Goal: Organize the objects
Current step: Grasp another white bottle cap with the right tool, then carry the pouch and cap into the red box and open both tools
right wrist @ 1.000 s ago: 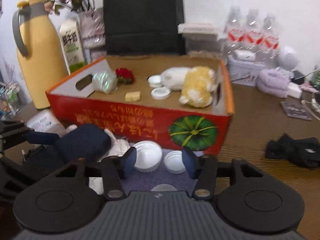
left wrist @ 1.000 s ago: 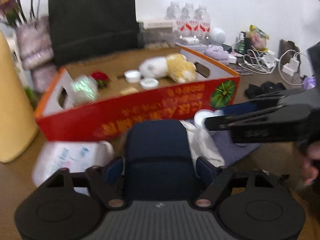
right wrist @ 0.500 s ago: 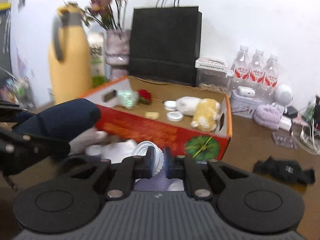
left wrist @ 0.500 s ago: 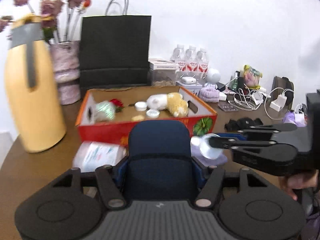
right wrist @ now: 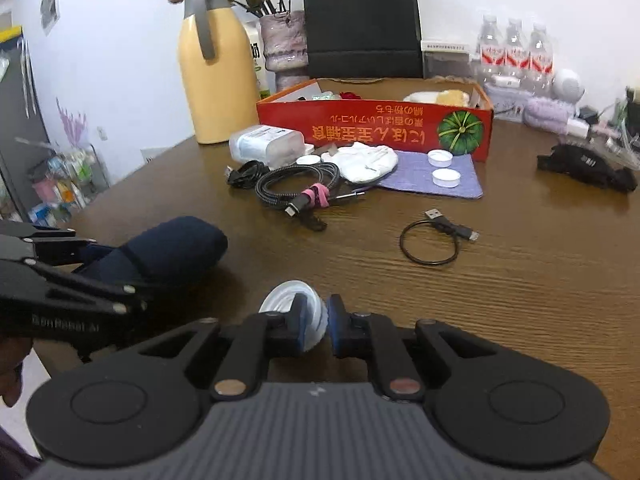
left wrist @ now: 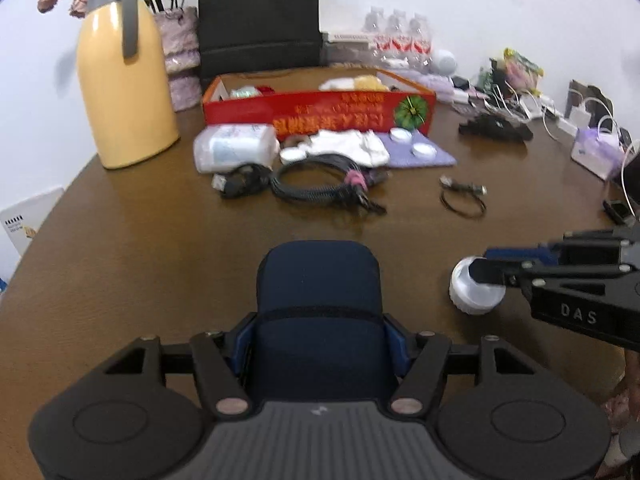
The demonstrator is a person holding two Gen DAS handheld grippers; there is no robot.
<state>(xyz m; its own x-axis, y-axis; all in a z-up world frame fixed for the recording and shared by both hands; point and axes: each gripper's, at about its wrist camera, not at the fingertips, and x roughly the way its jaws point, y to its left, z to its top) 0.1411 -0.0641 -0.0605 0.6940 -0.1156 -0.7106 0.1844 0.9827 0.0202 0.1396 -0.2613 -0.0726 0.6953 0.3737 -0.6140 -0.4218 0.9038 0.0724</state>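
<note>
The navy case [left wrist: 318, 304] sat clamped between the pads of the left gripper [left wrist: 318, 344], at 6 o'clock in the left wrist view, held above the brown table [left wrist: 160, 248]. In the right wrist view the same case showed at 9 o'clock, sticking out from the left gripper's black fingers. The white cap [right wrist: 296, 314] was pinched edge-on in the right gripper [right wrist: 316, 324], at 6 o'clock in the right wrist view; its jaws were easing apart slightly, yet the blue pads [right wrist: 303, 326] still pressed on the cap. From the left wrist view that cap sat at 3 o'clock.

Further out, at 12 o'clock, a red box [right wrist: 376, 128] stood on the table with a plush toy [right wrist: 438, 97] inside it. Just in front of the box lay a purple cloth [right wrist: 416, 178] bearing two more white lids [right wrist: 440, 157], a white glove [right wrist: 366, 162] touching the cloth's left edge, and a coiled braided cable [right wrist: 296, 186] with a pink tie. A plastic packet [right wrist: 268, 145] lay at the box's left corner. A thin black cable loop [right wrist: 430, 242] lay alone at 1 o'clock. At 11 o'clock stood a yellow jug [right wrist: 214, 68], with a black bag [right wrist: 362, 20] behind the box and water bottles [right wrist: 514, 54] at 1 o'clock
</note>
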